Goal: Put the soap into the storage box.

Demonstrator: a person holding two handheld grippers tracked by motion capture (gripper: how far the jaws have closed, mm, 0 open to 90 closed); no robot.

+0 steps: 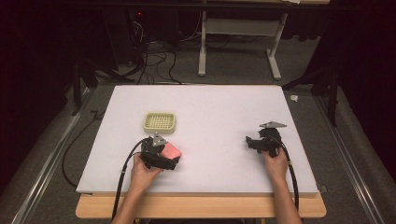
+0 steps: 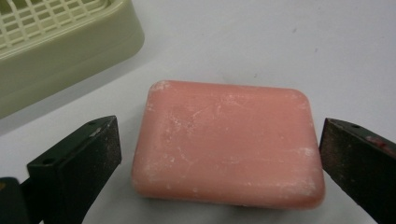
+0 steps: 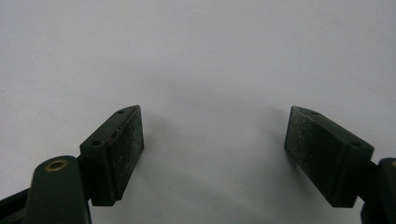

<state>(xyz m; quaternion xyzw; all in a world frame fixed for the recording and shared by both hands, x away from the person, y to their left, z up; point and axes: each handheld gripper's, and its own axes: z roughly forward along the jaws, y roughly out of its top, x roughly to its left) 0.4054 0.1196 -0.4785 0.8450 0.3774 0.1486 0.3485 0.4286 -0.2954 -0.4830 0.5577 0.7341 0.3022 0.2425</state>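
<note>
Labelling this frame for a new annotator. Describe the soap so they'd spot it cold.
On the white table, look to the near left, where the left gripper sits with open jaws either side of it. The soap lies flat just in front of the pale slotted soap dish. It is the one pink thing there: a rounded bar with whitish scuffs.

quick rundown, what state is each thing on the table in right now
pink rectangular soap bar: lying flat on the white table, between the left jaws, small gaps at both sides, not gripped
left hand-held gripper: open, jaws straddling the soap
right hand-held gripper: open, nothing between its jaws
pale green plastic soap dish with a grid top: upright, empty, apart from the soap
</note>
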